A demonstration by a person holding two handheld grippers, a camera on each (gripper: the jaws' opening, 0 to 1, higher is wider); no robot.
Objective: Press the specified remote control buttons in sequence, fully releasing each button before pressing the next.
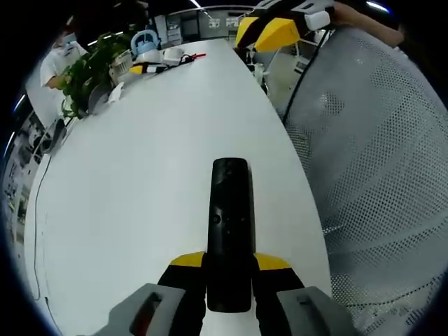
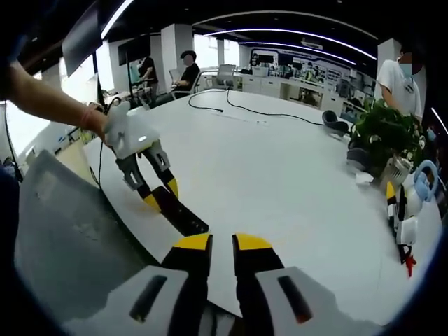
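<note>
A long black remote control (image 1: 229,224) lies just above the white table (image 1: 133,203), pointing away from me. My left gripper (image 1: 229,269) is shut on its near end, a yellow-tipped jaw on each side. In the right gripper view the same remote (image 2: 183,215) sticks out of the left gripper (image 2: 157,192), which a person's hand (image 2: 105,124) holds over the table's near edge. My right gripper (image 2: 222,245) hovers close to the remote's free end, its jaws together with nothing between them. The right gripper (image 1: 274,31) also appears at the far end of the table.
A grey mesh chair back (image 1: 378,182) stands close beside the table's curved edge. A potted plant (image 2: 388,133), a blue jug (image 1: 145,43) and small yellow-and-black tools (image 2: 402,206) crowd one end. A black cable (image 2: 241,108) crosses the far tabletop. People sit at desks behind.
</note>
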